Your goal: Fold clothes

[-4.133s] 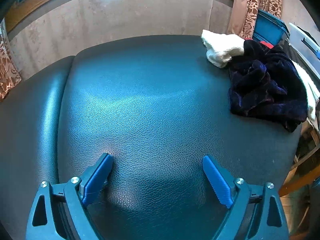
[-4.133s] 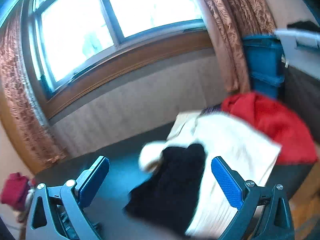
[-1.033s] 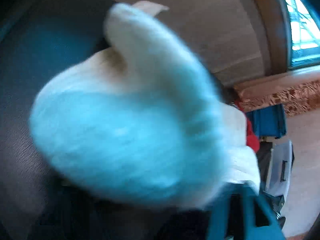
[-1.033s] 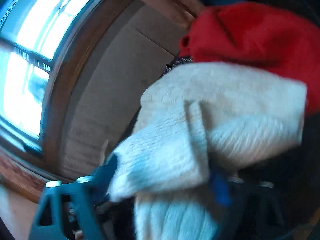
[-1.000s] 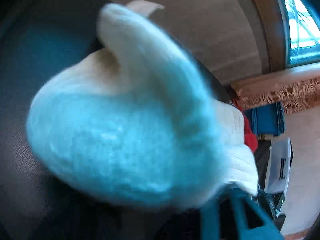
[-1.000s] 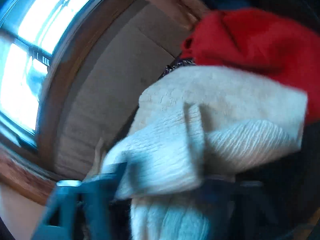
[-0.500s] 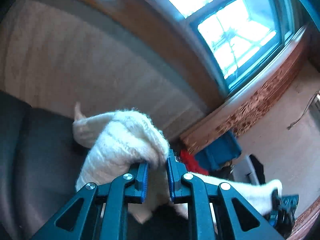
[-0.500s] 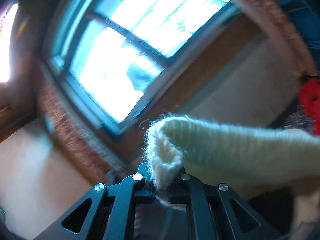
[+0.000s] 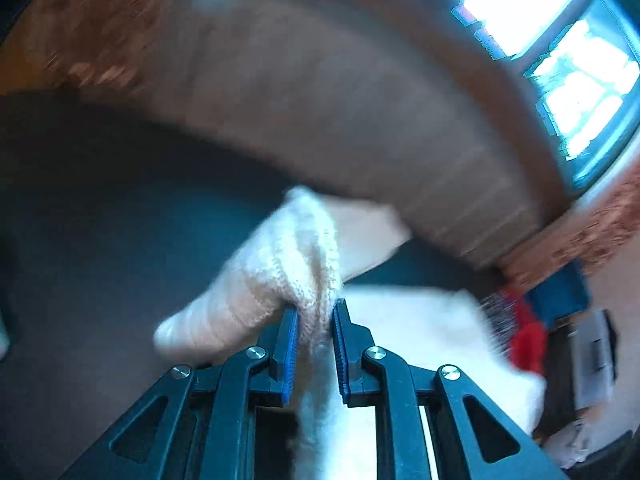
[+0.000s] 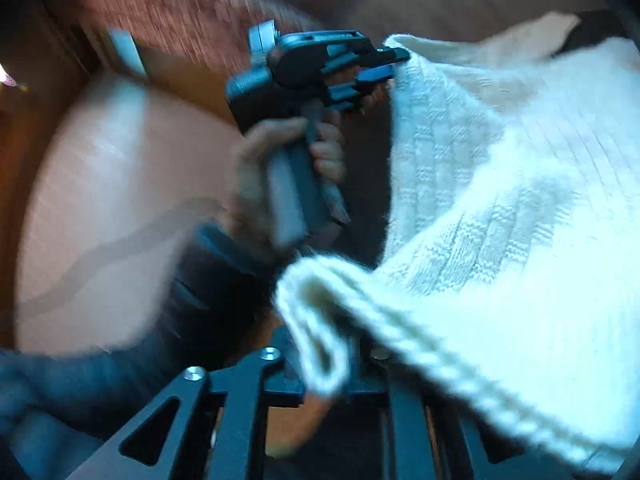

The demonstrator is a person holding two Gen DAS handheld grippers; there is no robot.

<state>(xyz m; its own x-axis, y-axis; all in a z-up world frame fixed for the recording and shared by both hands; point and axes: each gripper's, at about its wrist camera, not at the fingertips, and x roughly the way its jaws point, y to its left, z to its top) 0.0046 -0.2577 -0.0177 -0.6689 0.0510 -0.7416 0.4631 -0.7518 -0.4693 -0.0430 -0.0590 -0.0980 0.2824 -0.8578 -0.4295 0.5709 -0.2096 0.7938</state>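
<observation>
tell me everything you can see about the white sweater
The white sweater is a cream, chunky ribbed knit that looks soft and fuzzy. It hangs lifted and stretched between both tools: the left gripper pinches a bunched fold, and the right gripper clamps a doubled ribbed edge. Part of it trails toward the dark cushion.

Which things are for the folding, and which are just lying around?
For the folding:
white knitted sweater
left gripper, shut on it
right gripper, shut on it
dark padded surface

Just lying around:
red garment
blue bin
window
</observation>
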